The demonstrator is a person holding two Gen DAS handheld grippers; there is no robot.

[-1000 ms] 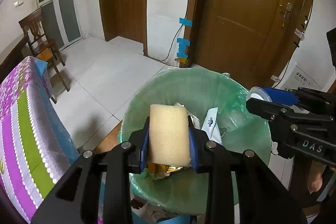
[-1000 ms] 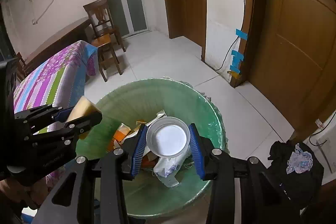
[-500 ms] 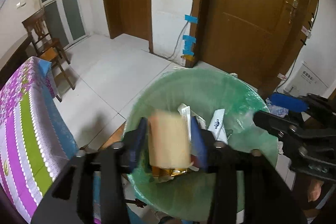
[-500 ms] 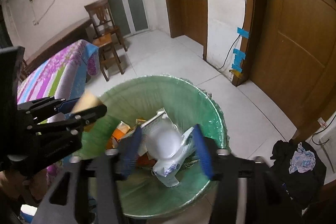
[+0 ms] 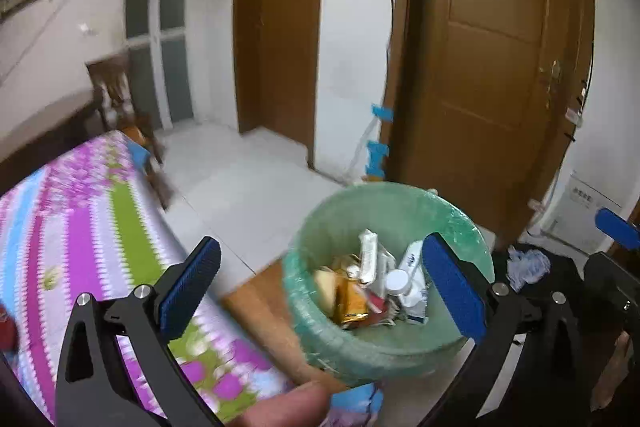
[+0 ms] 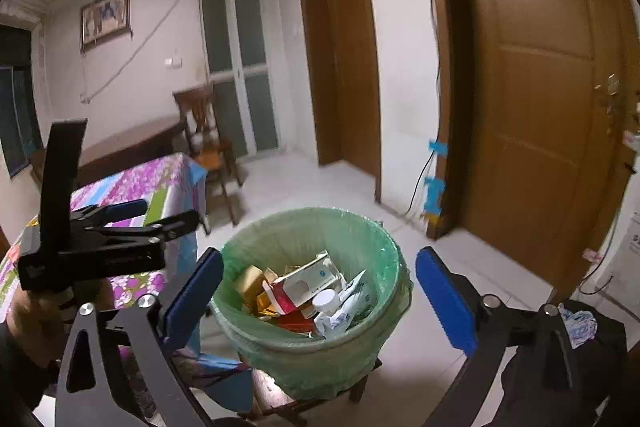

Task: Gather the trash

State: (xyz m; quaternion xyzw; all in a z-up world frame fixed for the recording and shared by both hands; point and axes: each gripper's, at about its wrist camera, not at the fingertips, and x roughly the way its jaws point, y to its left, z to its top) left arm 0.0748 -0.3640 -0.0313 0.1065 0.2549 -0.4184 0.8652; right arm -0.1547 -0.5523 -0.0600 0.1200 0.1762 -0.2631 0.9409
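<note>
— Bedspread (image 5: pixel 80 227) on the left, striped purple and green, then the bin (image 5: pixel 460 223) on its low wooden stool (image 5: pixel 260 299). Why is the bin raised like that?

— Probably so its mouth sits within reach; the green liner (image 6: pixel 280 239) is folded over the rim so whatever falls stays bagged.

— And the trash itself?

— Down inside. In the left wrist view the yellow sponge (image 5: pixel 325 285) lies at the left of the heap, a gold wrapper (image 5: pixel 352 301) beside it, then the white round lid (image 5: pixel 396 281) and a white pouch (image 5: pixel 414 267) toward the right.

— So what is the left gripper (image 5: pixel 320 289) doing?

— Nothing is in it. Its jaws have just been opening and stand spread wide, the blue pads (image 5: pixel 188 287) bare, with only the bin seen between them.

— The right gripper (image 6: pixel 320 301)?

— Same story: jaws have just been opening, now wide apart, empty, touching nothing. The red-and-white carton (image 6: pixel 304 283) and the lid lie below in the bin, clear of it.

— Farther right?

— A dark heap of cloth (image 6: pixel 592 331) on the floor, near the brown door (image 6: pixel 540 107).
</note>
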